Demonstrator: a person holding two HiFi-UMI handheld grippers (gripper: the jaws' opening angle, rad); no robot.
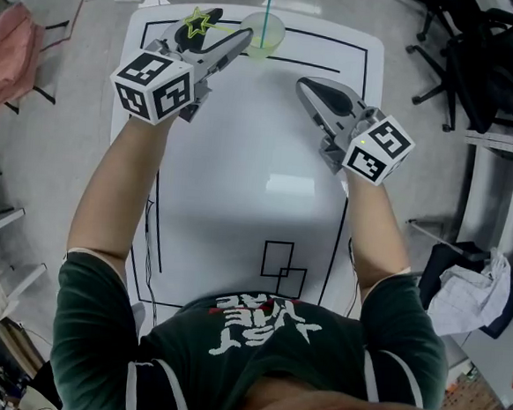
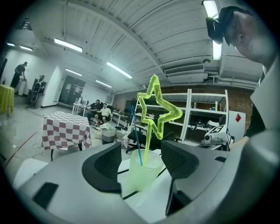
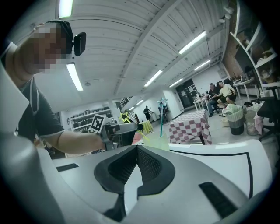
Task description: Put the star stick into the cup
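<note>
The star stick (image 2: pixel 157 109) stands in the cup (image 2: pixel 144 175) at the tabletop's (image 1: pixel 243 154) far edge, between the left hand-held gripper's (image 2: pixel 141 162) wide-apart jaws; a careless withdrawal could snag it and tip the cup

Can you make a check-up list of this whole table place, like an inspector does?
Surface: white table with black lines.
Job's things: star stick stands leaning in the green cup.
Clutter: blue stick also in the cup.
Grippers: left gripper open, holding nothing; right gripper shut, fingers together, empty.
Cables: thin black cable along the table's left edge.
Surroundings: black chairs, pink cloth, checked table.
</note>
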